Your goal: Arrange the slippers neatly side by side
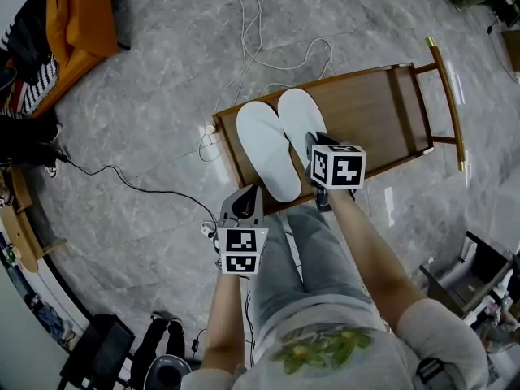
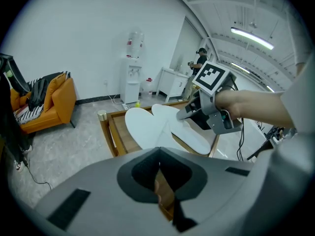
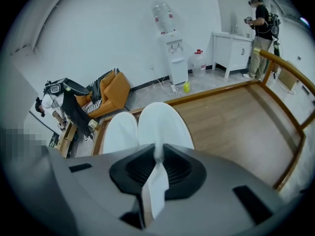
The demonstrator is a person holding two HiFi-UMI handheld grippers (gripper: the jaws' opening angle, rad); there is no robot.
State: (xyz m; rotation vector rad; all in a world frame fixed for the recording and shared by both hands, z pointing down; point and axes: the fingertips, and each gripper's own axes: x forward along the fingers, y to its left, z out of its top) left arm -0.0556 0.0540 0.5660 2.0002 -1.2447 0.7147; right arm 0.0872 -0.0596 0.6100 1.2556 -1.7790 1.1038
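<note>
Right gripper [image 3: 158,156] clamped on right slipper's [image 3: 162,124] near end, beside left slipper [image 3: 118,132]; left gripper [image 2: 158,151] jaws together, empty.

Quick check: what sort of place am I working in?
Probably an office or lab-style workroom, not a home: a water dispenser, a ceiling strip light, and loose cables on the marble-look floor.

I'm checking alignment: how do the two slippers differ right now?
The right slipper is pinched at its heel by the right gripper; the left slipper lies free. The right slipper sits farther up the wooden tray; the left slipper's heel reaches its near edge. Both are white and lie side by side on the tray.
</note>
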